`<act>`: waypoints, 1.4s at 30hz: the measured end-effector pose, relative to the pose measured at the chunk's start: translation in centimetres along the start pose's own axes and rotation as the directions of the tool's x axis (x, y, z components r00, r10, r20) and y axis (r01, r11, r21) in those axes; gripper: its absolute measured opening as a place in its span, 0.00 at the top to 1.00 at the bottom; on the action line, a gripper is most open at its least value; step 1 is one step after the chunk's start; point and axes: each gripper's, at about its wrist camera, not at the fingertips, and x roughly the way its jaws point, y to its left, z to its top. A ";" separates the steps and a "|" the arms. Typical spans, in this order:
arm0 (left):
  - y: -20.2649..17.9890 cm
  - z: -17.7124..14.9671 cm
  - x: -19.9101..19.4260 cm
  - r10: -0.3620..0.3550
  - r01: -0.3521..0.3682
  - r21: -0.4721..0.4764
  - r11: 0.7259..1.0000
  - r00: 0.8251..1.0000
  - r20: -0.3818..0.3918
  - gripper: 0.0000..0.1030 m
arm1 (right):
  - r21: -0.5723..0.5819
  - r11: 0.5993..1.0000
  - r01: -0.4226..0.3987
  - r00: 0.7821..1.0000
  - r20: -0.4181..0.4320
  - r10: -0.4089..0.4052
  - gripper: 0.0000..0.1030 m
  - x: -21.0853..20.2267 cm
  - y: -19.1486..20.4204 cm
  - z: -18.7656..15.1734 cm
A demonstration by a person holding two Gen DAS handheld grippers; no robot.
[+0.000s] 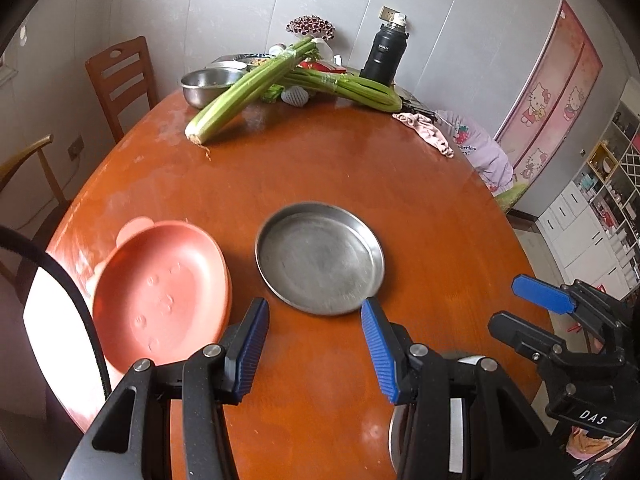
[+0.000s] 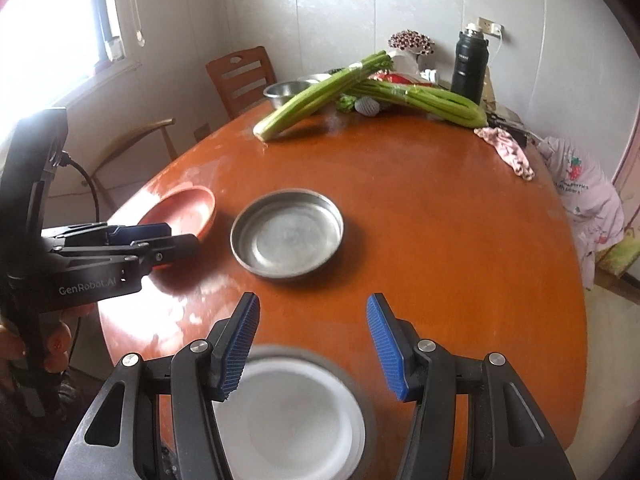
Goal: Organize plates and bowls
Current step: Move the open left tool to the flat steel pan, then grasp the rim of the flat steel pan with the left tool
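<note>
A round steel plate lies on the brown table, also in the right wrist view. A pink bowl sits left of it near the table edge, seen too in the right wrist view. A white bowl stands at the near edge under my right gripper, which is open and empty above it. My left gripper is open and empty, just short of the steel plate, right of the pink bowl. It appears in the right wrist view; the right gripper shows in the left view.
Celery bunches, a steel bowl, a black thermos, a pink cloth and small clutter fill the table's far end. Wooden chairs stand at the left. A chair with clothing is at the right.
</note>
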 end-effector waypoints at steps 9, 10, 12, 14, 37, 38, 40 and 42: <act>1.8 4.5 0.4 0.011 -0.011 0.033 0.999 1.000 0.005 0.54 | 0.007 1.000 0.007 1.000 0.024 -0.007 0.44 1.0 -0.3 5.5; 2.1 5.0 0.7 0.011 -0.011 0.032 0.999 1.000 -0.001 0.54 | 0.007 1.000 0.001 1.000 0.024 -0.001 0.44 1.2 -0.3 6.2; 2.5 5.9 1.2 0.012 -0.012 0.037 0.999 1.000 -0.009 0.54 | 0.010 1.000 0.003 1.000 0.019 -0.003 0.44 1.8 -0.4 7.7; 2.7 6.6 1.9 0.008 -0.008 0.041 0.999 1.000 -0.021 0.54 | -0.001 1.000 0.021 1.000 0.022 -0.021 0.44 2.4 -0.4 8.8; 2.2 6.1 13.2 0.043 -0.021 0.095 0.995 0.973 -0.227 0.54 | 0.004 1.000 0.015 0.961 -0.277 -0.014 0.44 14.8 -2.9 6.4; 2.0 6.1 13.3 0.059 -0.037 0.105 0.994 0.974 -0.219 0.54 | 0.007 1.000 0.008 0.959 -0.284 -0.006 0.44 15.2 -3.0 6.3; 1.7 6.1 13.4 0.071 -0.047 0.118 0.992 0.974 -0.213 0.54 | -0.006 1.000 0.021 0.957 -0.290 -0.021 0.44 15.6 -3.0 6.1; 1.3 6.1 13.4 0.101 -0.072 0.143 0.987 0.973 -0.208 0.54 | -0.017 1.000 0.019 0.956 -0.294 -0.023 0.44 16.0 -2.9 5.9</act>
